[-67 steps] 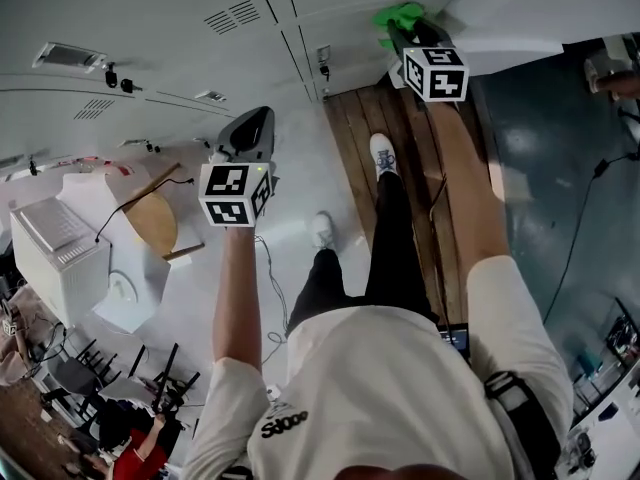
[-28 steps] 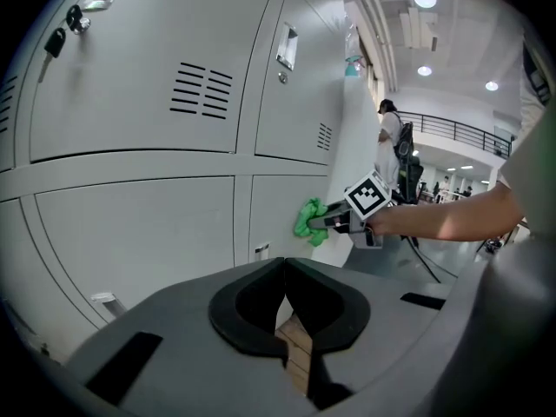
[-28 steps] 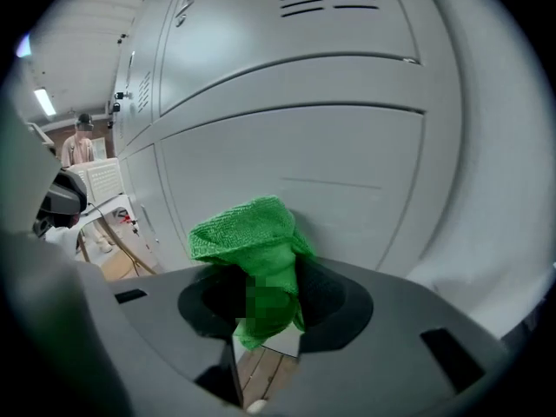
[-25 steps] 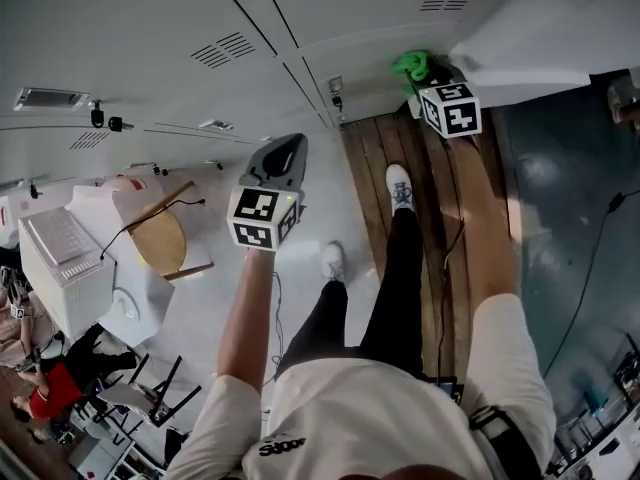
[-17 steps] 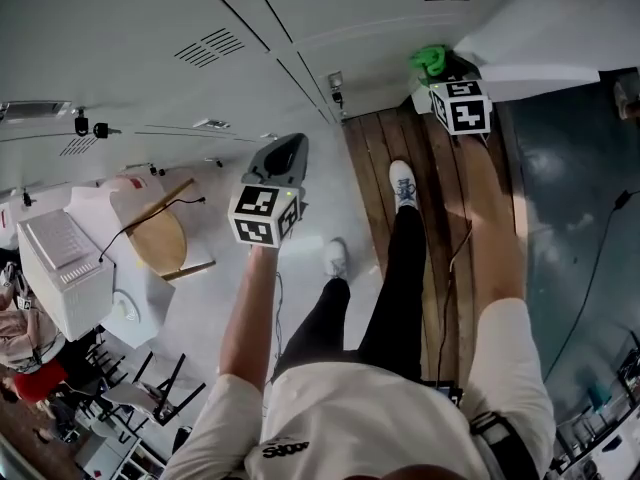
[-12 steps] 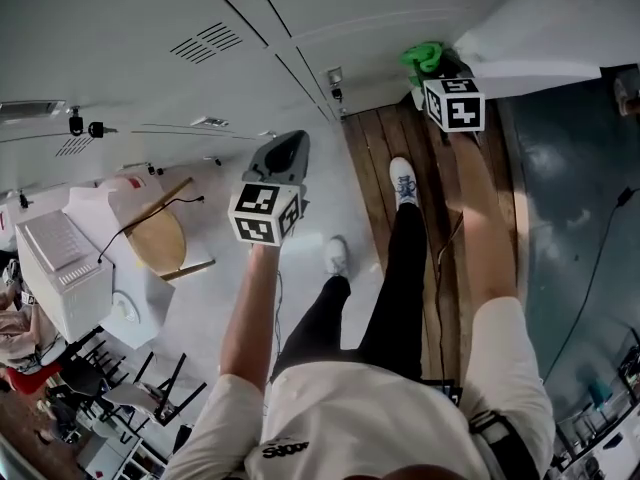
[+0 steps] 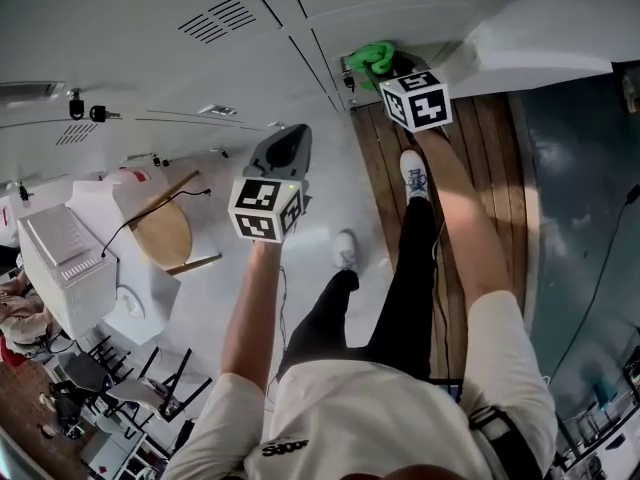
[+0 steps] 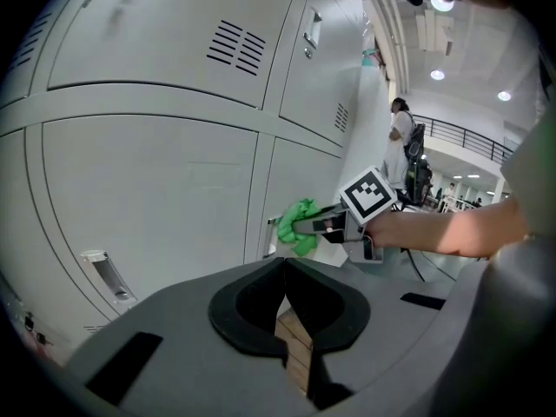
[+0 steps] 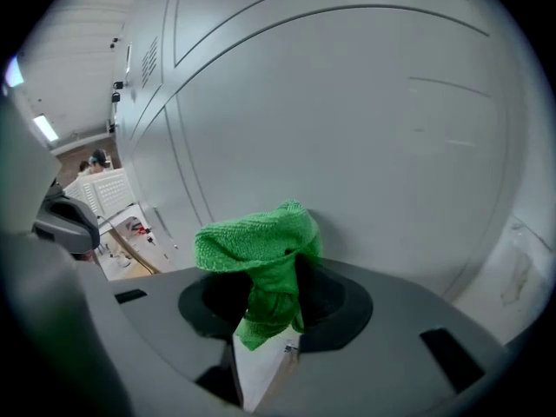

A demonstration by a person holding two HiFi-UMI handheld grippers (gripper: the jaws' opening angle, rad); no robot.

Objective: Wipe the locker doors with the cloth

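Right tongs [image 9: 269, 315] pinching bunched fuzzy green cloth [image 9: 259, 248], smooth grey locker door [image 9: 373, 120]

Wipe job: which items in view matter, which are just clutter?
Job: green cloth, locker doors, right hand-held gripper shut on the cloth.
Clutter: round wooden disc, white box, black chairs. The left hand-held gripper is shut and empty.

I take this for a big open hall, a lab or workplace rather than a home: a wall of grey metal lockers [image 7: 150, 48] with vents [image 7: 215, 18] stands beside a plank platform [image 7: 495, 148] on a pale floor [image 7: 325, 183]. Black chairs [image 7: 165, 383] crowd one corner. The left gripper view shows ceiling lights [image 8: 437, 75], a railing [image 8: 473, 137] and a person [image 8: 401, 137] standing.
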